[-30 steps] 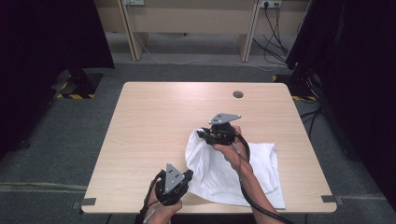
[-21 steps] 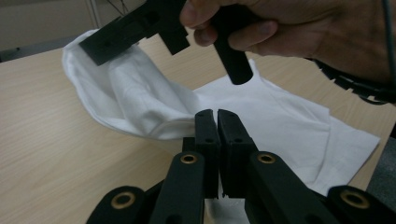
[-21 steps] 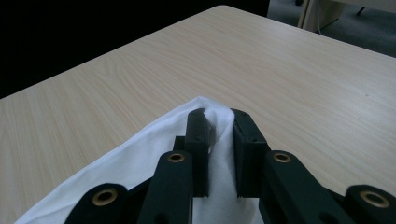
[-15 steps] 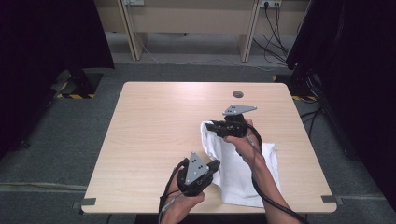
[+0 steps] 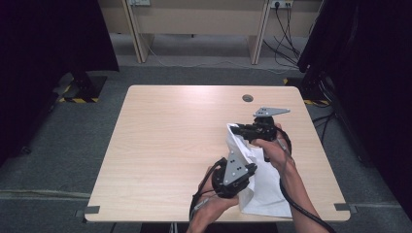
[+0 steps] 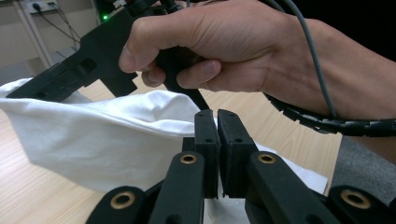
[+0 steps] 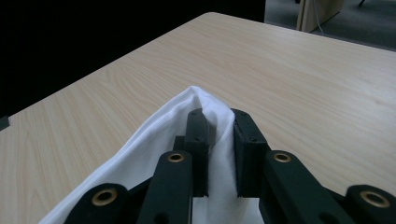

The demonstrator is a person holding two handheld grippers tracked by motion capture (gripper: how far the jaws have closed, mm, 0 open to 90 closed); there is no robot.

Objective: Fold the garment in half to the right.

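A white cloth (image 5: 266, 190) lies partly folded on the right front of the wooden table (image 5: 170, 145). My right gripper (image 5: 236, 130) holds a far corner of it lifted off the table. In the right gripper view the jaws (image 7: 217, 115) are shut with the cloth (image 7: 140, 149) pinched between them. My left gripper (image 5: 247, 170) is nearer the front edge, shut on the cloth's edge. Its own view has the jaws (image 6: 216, 116) closed with the white cloth (image 6: 93, 140) draped behind and below them. Above that, a hand (image 6: 224, 42) grips the right gripper (image 6: 70, 74).
A round cable hole (image 5: 247, 98) sits near the table's far edge. Bare wood covers the left half of the table (image 7: 303, 70). Wooden desk legs (image 5: 138, 34) and cables (image 5: 284, 29) stand beyond the table, and dark curtains (image 5: 53, 39) hang on both sides.
Both grippers have moved to the right, carrying the cloth along. The cloth has folded over itself and now covers a narrower strip on the right.
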